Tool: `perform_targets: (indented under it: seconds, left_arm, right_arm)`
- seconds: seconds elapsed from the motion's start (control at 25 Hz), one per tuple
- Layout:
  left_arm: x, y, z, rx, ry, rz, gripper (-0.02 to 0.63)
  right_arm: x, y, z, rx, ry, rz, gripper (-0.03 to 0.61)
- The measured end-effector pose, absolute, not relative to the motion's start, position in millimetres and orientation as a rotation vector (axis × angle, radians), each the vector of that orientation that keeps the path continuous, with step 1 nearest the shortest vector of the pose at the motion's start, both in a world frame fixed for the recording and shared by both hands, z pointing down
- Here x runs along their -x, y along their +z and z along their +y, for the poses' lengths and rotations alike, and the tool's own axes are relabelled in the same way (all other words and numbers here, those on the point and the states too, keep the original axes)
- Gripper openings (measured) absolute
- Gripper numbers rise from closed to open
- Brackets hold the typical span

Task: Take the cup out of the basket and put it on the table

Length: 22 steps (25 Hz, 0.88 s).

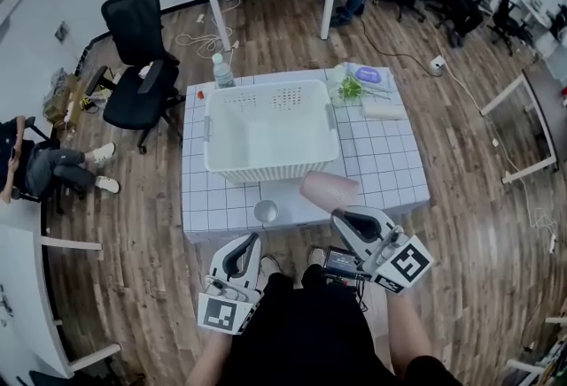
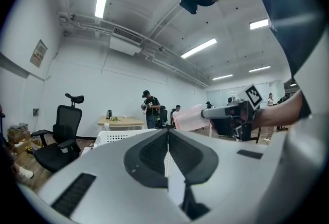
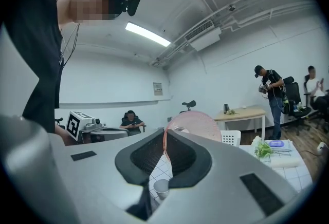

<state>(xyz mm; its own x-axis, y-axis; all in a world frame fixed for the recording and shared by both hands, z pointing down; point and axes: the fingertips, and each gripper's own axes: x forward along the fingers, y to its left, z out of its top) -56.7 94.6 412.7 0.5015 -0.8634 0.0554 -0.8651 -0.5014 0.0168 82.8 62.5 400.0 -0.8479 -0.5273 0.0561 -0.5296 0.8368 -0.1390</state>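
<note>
A pink translucent cup [image 1: 330, 189] hangs tilted over the front right part of the white gridded table [image 1: 390, 163], just in front of the white plastic basket [image 1: 270, 170]. My right gripper [image 1: 337, 212] is shut on the cup's rim; in the right gripper view the thin pink wall [image 3: 198, 125] is pinched between the pads. My left gripper [image 1: 252, 240] stays below the table's front edge, shut with nothing in it [image 2: 167, 133]. The left gripper view shows the pink cup [image 2: 190, 117] held out by the right gripper [image 2: 231, 112]. The basket looks empty.
A small grey cup [image 1: 266, 212] stands on the table near the front edge, left of the pink cup. Behind the basket stands a water bottle [image 1: 222, 72]. At the far right lie greenery [image 1: 351, 89], a blue pack [image 1: 372, 74] and a white cloth [image 1: 383, 111]. A black office chair [image 1: 137, 57] stands to the left.
</note>
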Motion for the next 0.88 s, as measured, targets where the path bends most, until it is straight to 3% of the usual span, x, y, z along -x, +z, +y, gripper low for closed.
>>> perform_targets:
  seconds: [0.88]
  left_arm:
    - [36,424,80,-2.674,0.056,-1.518,0.009]
  right_arm:
    - [-92,436,83,-0.829,0.291,-2.936,0.032]
